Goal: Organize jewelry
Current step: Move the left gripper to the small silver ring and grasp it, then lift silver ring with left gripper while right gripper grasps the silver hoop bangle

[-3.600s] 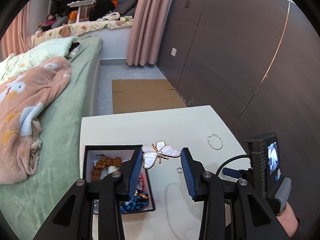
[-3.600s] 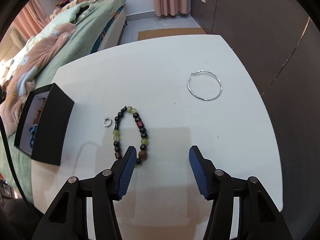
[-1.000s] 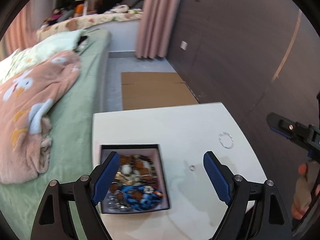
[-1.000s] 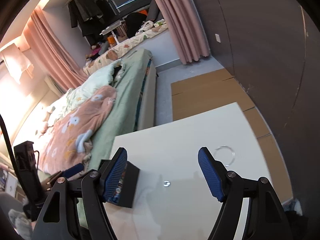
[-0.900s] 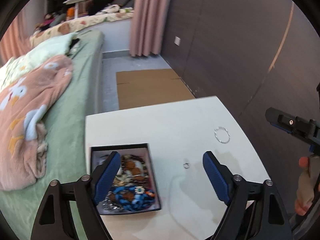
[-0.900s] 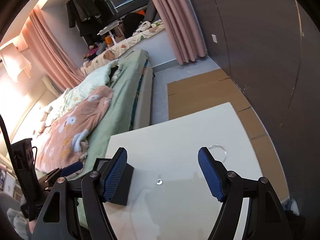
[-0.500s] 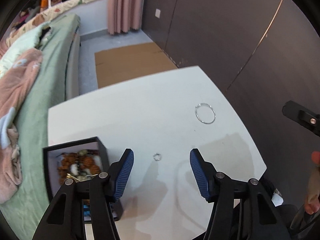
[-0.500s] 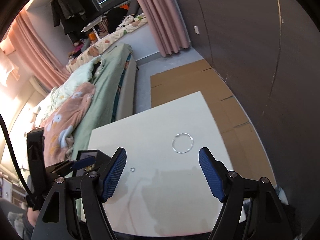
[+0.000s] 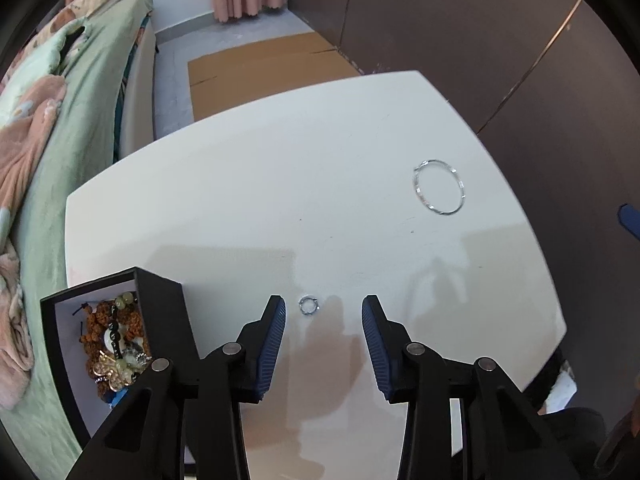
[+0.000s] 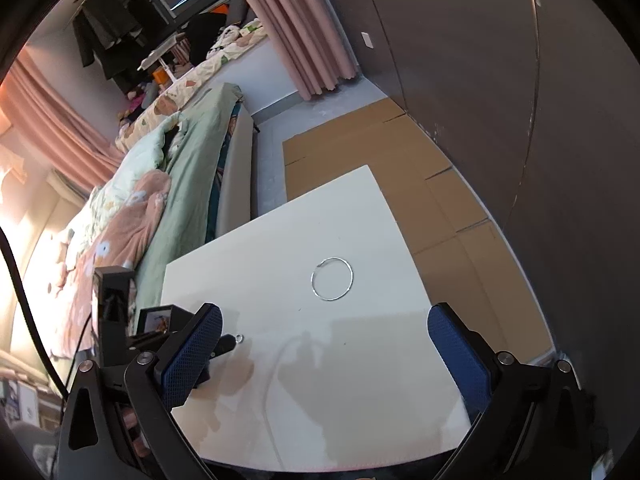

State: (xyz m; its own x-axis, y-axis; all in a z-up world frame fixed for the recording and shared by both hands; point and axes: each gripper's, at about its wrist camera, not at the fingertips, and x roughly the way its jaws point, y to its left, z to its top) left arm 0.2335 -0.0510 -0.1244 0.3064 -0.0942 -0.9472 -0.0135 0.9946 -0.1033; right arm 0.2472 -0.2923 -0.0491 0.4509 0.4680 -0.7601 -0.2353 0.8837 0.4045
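A small silver ring (image 9: 309,305) lies on the white table (image 9: 280,200), just ahead of my left gripper (image 9: 323,309) and nearer its left finger. That gripper's jaws are closing, and the pads are clear of the ring. A thin silver bangle (image 9: 439,186) rests near the table's right edge. In the right wrist view the bangle (image 10: 332,279) sits beyond my right gripper (image 10: 324,316), whose jaws are opening wide with nothing between them. The small ring (image 10: 240,337) shows there at the left, beside the left gripper's fingertip.
A black box (image 9: 164,312) stands at the table's left front, holding several bead bracelets and a gold brooch. Left of the table is a bed with green and pink bedding (image 9: 48,128). Cardboard (image 9: 260,64) lies on the floor beyond, by a dark wall.
The left gripper has tipped down and come over the small ring, its jaws narrowing. The right gripper's jaws have spread wider, and the bangle now lies closer ahead of it.
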